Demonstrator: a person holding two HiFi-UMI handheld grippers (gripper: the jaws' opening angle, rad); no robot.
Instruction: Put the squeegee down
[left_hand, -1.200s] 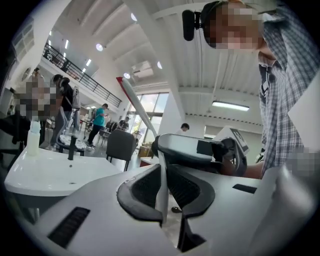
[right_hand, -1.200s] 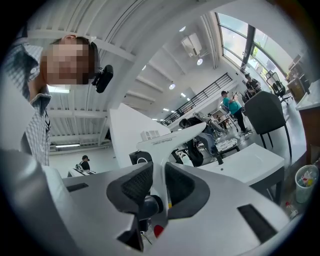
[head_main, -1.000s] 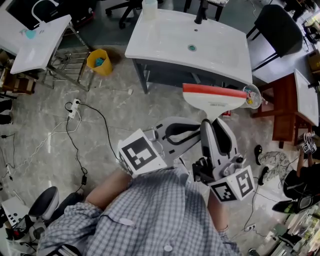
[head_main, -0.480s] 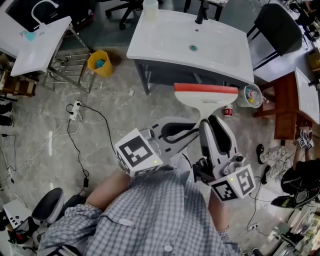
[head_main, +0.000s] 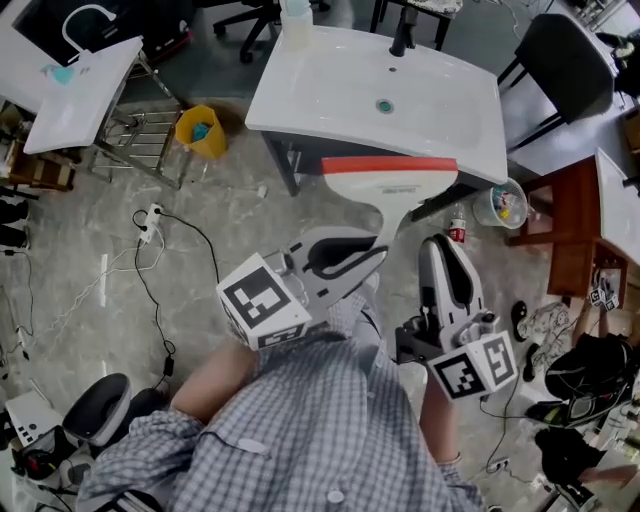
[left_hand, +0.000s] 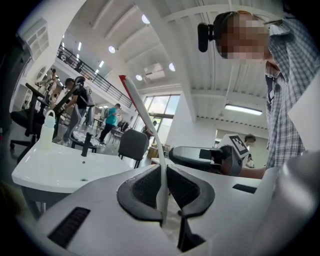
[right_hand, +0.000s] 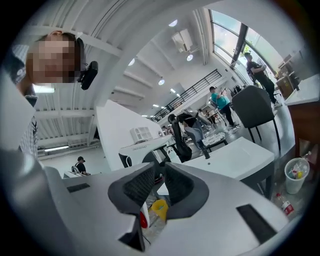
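Observation:
The squeegee (head_main: 388, 185) has a white body, a red rubber edge and a thin handle. It hangs in the air just in front of the white sink's (head_main: 330, 85) near rim. My left gripper (head_main: 372, 252) is shut on the handle. In the left gripper view the squeegee (left_hand: 145, 115) rises from between the pads, which press on it. My right gripper (head_main: 446, 248) stands to the right of the handle, apart from it. Its jaws have just been closing, and a narrow gap with nothing in it still shows. The squeegee's white body (right_hand: 115, 130) shows at the left of the right gripper (right_hand: 159, 182) view.
A black tap (head_main: 403, 30) and a bottle (head_main: 297, 18) stand at the sink's far edge. A yellow bucket (head_main: 197, 125) sits on the floor at its left, a clear tub (head_main: 500, 203) at its right. A white table (head_main: 80, 90), cables (head_main: 150, 215) and a black chair (head_main: 560, 60) surround it.
The squeegee and my left gripper have moved left and toward the sink's rim. My right gripper, which was at the handle, now stands off to its right.

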